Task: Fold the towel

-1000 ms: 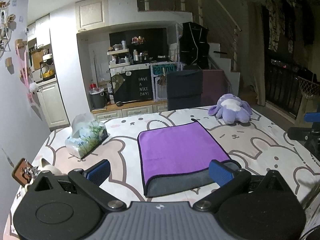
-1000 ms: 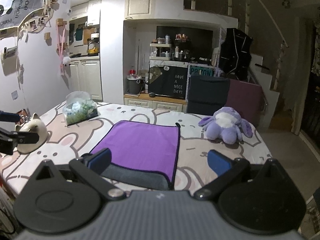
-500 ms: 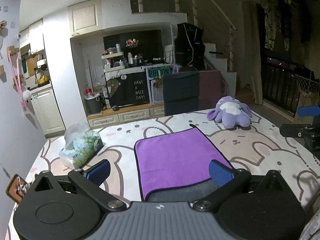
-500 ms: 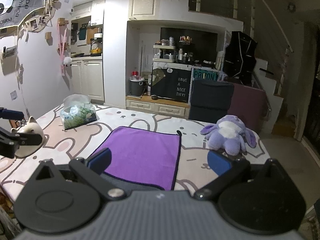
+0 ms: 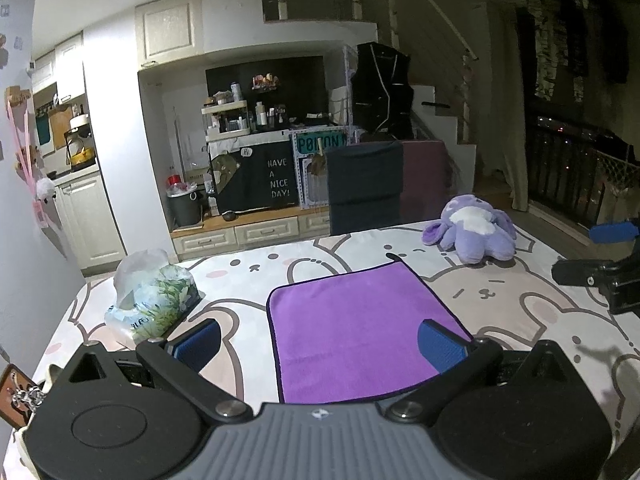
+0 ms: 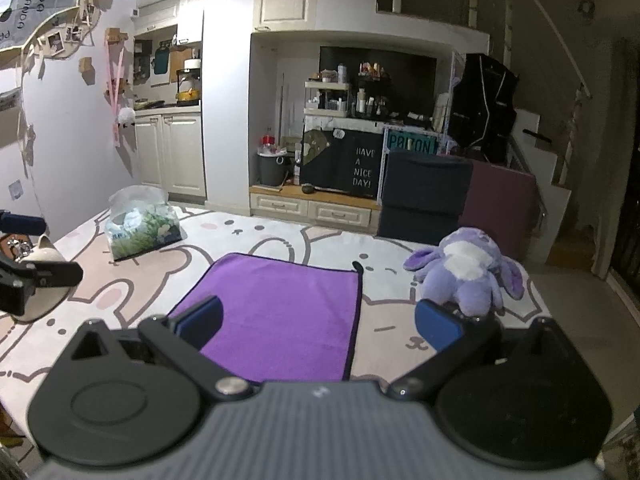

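Note:
A purple towel (image 5: 352, 328) with a dark edge lies flat on the cartoon-print table (image 5: 500, 292); it also shows in the right wrist view (image 6: 288, 308). My left gripper (image 5: 320, 344) is open and empty, held above the towel's near edge. My right gripper (image 6: 320, 320) is open and empty, above the towel's near right part. The right gripper shows at the right edge of the left wrist view (image 5: 600, 264). The left gripper shows at the left edge of the right wrist view (image 6: 28, 268). The towel's near edge is hidden behind the gripper bodies.
A tissue pack (image 5: 152, 300) in plastic lies left of the towel. A purple plush toy (image 5: 472, 232) sits at the far right. A white cat-shaped object (image 6: 40, 276) sits at the left table edge. Dark chairs (image 5: 364, 188) stand behind the table.
Both grippers have lifted and pulled back from the towel. The grey folded near edge of the towel has dropped out of sight behind the gripper bodies. Both jaws stay open.

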Motion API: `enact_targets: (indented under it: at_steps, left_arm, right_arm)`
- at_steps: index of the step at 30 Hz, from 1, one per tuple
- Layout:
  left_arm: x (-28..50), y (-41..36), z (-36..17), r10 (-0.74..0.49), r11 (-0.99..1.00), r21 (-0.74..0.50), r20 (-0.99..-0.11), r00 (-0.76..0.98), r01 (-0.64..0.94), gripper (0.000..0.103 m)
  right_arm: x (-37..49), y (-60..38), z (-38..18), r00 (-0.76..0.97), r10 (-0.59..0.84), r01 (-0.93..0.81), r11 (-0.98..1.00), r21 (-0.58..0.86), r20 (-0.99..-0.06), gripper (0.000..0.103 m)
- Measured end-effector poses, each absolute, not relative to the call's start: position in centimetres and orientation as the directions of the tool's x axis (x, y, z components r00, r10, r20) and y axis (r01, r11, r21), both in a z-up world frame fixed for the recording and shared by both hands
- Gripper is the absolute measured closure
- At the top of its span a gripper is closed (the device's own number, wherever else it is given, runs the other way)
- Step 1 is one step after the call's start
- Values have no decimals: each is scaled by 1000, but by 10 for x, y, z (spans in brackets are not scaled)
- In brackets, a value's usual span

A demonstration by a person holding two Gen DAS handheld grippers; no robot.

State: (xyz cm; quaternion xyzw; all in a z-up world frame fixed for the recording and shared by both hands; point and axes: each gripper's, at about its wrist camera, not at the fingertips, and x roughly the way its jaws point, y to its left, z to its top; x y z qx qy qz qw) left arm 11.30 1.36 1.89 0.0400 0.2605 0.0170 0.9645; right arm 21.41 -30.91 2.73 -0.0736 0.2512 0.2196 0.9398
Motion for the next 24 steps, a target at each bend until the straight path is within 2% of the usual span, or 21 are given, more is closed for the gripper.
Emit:
enact_targets:
  at_steps: [11,24]
  left_arm:
    - [157,40,-10,76,997,66,-535,841,-48,0]
    - [185,59,-63,23,999,-7,-627,779,-35,0]
  right_arm:
    - [251,-299,4,737,379,-459,888,-2,-559,0]
    - [283,-299,-40,666,399,-470,881,62,-631,0]
